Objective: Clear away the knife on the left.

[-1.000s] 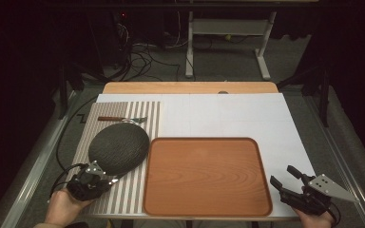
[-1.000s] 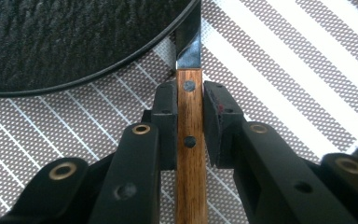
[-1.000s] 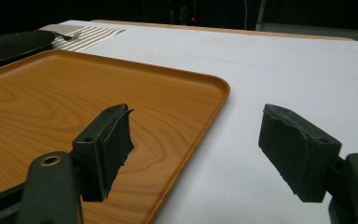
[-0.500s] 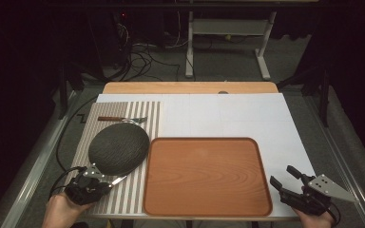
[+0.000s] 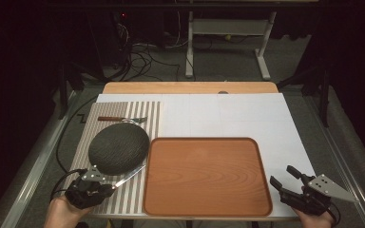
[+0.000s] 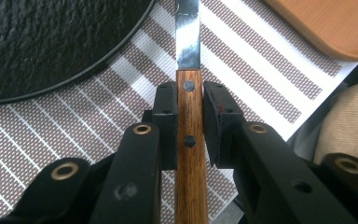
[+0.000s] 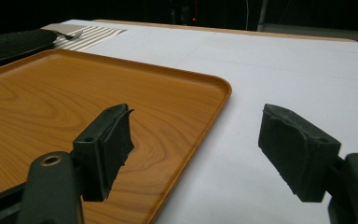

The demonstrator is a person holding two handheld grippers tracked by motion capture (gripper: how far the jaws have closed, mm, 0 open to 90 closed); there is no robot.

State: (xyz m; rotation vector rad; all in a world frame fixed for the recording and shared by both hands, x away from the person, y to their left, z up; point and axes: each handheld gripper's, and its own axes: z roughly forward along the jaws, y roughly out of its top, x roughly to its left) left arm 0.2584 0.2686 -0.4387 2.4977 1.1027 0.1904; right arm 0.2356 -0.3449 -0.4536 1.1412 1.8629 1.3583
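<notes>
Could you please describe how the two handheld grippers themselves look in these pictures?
Both are black. The left gripper has brass-coloured rivets on its arms, flat rectangular pads and a black cable trailing off. The right gripper has rougher dark pads and a grey three-cornered plate on top.

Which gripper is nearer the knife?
Left. The left gripper has its jaws shut on the knife handle; the right gripper sits across the wooden tray, open.

The knife [image 6: 189, 116] has a brown wooden handle with dark rivets and a bright, polished metal blade — it lies on a woven, striped cloth placemat [image 6: 74, 140]. The dark plate [image 6: 51, 42] looks matt and rough-textured, the tray [image 7: 74, 107] is smooth, satiny wood grain, and the left hand-held gripper [image 6: 189, 123] is matt black plastic.
</notes>
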